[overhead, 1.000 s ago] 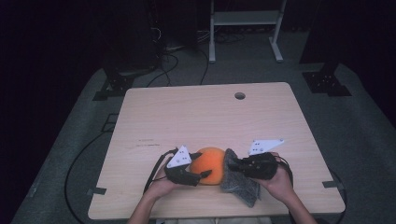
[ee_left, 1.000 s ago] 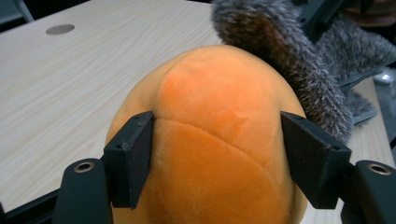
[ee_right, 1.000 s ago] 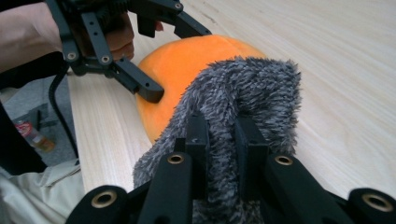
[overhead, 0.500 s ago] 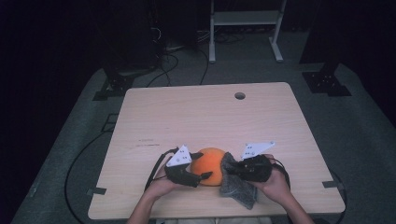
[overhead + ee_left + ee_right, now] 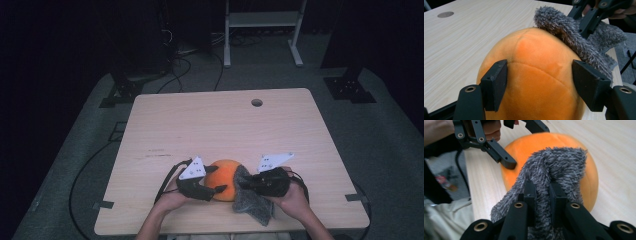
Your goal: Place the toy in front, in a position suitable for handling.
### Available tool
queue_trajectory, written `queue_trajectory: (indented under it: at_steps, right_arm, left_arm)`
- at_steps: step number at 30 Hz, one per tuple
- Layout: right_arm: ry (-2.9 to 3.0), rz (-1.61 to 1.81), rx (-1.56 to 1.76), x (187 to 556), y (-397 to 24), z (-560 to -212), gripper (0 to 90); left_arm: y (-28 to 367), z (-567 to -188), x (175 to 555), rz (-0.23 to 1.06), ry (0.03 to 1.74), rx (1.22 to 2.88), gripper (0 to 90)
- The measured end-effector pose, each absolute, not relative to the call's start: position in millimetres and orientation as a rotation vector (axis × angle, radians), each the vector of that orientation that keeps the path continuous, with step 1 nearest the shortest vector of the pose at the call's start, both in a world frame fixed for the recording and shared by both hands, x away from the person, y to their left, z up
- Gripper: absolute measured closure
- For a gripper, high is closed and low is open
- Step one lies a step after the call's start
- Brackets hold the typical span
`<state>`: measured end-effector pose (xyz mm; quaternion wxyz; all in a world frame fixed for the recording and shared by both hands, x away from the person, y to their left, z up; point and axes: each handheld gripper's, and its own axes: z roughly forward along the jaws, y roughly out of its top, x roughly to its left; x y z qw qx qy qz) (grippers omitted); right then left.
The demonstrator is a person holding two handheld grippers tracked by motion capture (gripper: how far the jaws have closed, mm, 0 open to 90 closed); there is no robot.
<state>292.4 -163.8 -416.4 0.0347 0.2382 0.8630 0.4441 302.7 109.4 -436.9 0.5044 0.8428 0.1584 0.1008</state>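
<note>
An orange plush ball [image 5: 223, 176] sits near the table's front edge. My left gripper [image 5: 212, 187] reaches around it from the left. In the left gripper view its pads [image 5: 495, 83] press on both sides of the ball [image 5: 536, 75]. These jaws have just been closing, with the ball between them. A grey fuzzy cloth [image 5: 252, 205] hangs to the right of the ball. My right gripper [image 5: 246, 183] is shut on the cloth. In the right gripper view [image 5: 542, 192] the cloth's top fold [image 5: 556, 162] leans onto the ball [image 5: 529, 145].
The light wooden table [image 5: 225, 125] has a round cable hole [image 5: 256, 102] at the back. Behind it stand a white rack's legs [image 5: 260, 20], with cables [image 5: 185, 55] on the grey floor. Both hands rest at the front edge.
My right gripper has shifted a little to the left with the cloth, closer to the ball. The left hand and the ball have stayed in place.
</note>
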Motion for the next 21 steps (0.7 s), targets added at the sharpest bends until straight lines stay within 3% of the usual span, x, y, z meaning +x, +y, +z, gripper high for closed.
queue_trajectory:
  at_steps: [8,12,17,21]
  right_arm:
    - [2.592,1.371,0.758,293.3,-172.2,-411.5,78.0]
    - [2.614,1.336,0.749,293.6,-168.4,-419.1,78.0]
    - [2.564,1.341,0.745,289.1,-166.7,-412.7,77.7]
    - [2.521,1.342,0.753,288.8,-162.4,-411.5,77.6]
  left_arm:
    - [109.6,-434.0,303.6,0.227,0.402,2.05,30.9]
    - [107.7,-421.5,306.8,0.209,0.484,2.035,21.5]
    - [103.8,-431.8,305.8,0.24,0.489,2.054,29.2]
    - [109.5,-431.1,306.8,0.211,0.517,2.07,29.7]
